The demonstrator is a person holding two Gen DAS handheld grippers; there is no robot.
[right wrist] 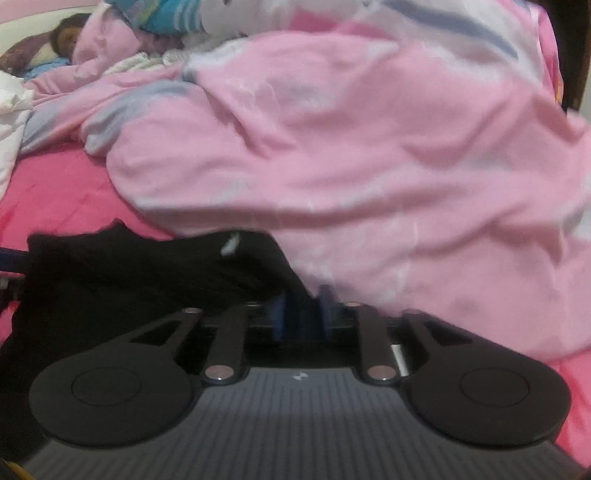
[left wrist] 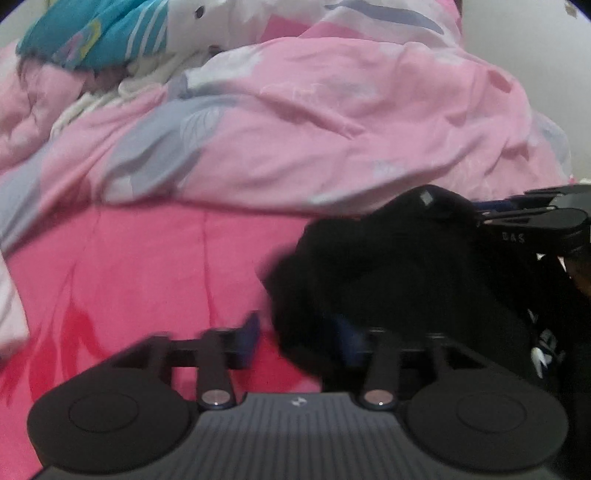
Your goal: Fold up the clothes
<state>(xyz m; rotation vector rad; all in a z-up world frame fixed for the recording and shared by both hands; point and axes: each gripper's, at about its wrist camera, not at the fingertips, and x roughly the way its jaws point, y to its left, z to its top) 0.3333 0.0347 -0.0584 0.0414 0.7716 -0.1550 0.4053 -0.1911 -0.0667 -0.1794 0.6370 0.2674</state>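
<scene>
The right gripper (right wrist: 301, 314) has its blue fingers (right wrist: 277, 317) drawn close, with only a narrow gap between them, and a fold of the black garment (right wrist: 129, 273) runs into that gap, so it appears clamped on the cloth. From there the garment spreads to the left of the gripper in a dark, crumpled heap, a small white tag (right wrist: 229, 245) showing on its upper edge.

The left gripper (left wrist: 299, 336) stands wide apart: one blue finger (left wrist: 251, 332) is in plain sight on the left, while the other is mostly buried under the black garment (left wrist: 388, 266), which hangs over that side. Whether cloth lies between the fingers cannot be told through the blur. To the right of the garment the other gripper's black body (left wrist: 546, 225) reaches in at the same level.

The garment rests on a bright pink bedsheet (left wrist: 129, 277). Behind the garment a pale pink quilt (left wrist: 332, 129) with grey-blue and white patches is bunched high, and beyond it a teal patterned cloth (left wrist: 81, 33) lies at the top left.
</scene>
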